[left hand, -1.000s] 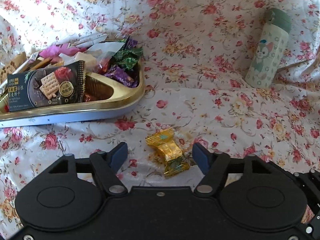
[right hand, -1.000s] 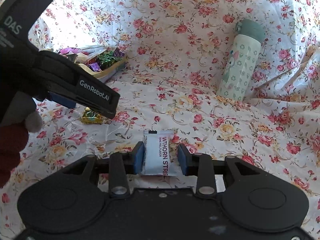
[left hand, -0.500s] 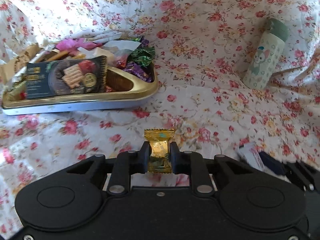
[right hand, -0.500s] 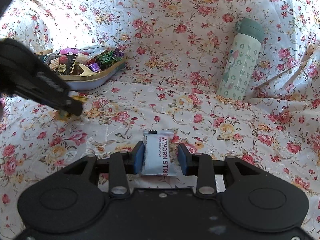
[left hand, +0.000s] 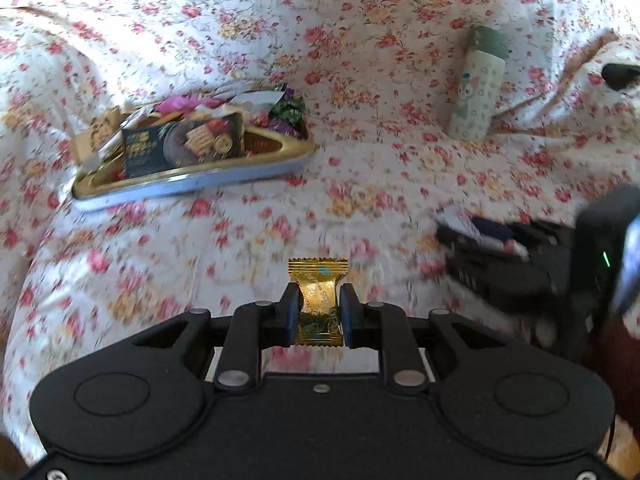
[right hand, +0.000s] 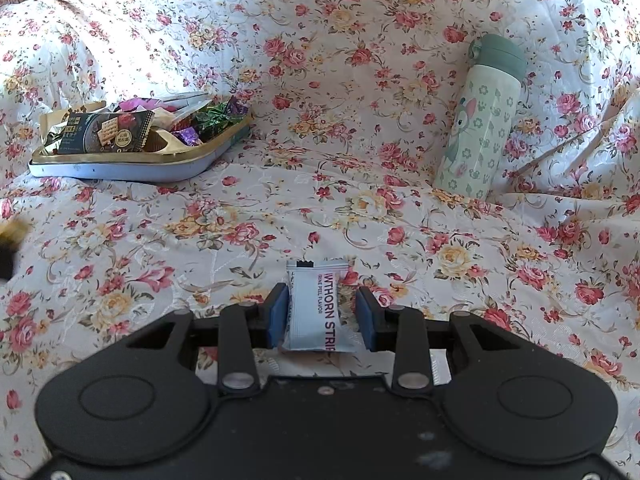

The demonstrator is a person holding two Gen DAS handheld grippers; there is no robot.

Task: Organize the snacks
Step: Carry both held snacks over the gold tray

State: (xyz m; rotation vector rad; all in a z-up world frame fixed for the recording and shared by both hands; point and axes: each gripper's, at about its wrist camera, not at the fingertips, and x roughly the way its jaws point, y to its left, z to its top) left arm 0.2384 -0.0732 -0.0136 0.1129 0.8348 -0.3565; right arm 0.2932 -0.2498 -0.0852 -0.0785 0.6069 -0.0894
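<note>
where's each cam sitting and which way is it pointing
Left wrist: rides the left gripper, looking forward and down over the floral cloth; its fingers clamp a gold candy, and the right gripper shows at right.
Right wrist: rides the right gripper, aimed likewise; its fingers hold a white hawthorn strip packet.
Shared: snack tray at left, green bottle at right.

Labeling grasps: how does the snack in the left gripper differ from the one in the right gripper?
The gold candy is shiny foil, while the white packet is matte with printed lettering. The gold candy is narrower, pinched tight at its waist in the left gripper; the white packet is wider and puffier in the right gripper. Both point forward, crimped end out, each clamped between blue pads.
</note>
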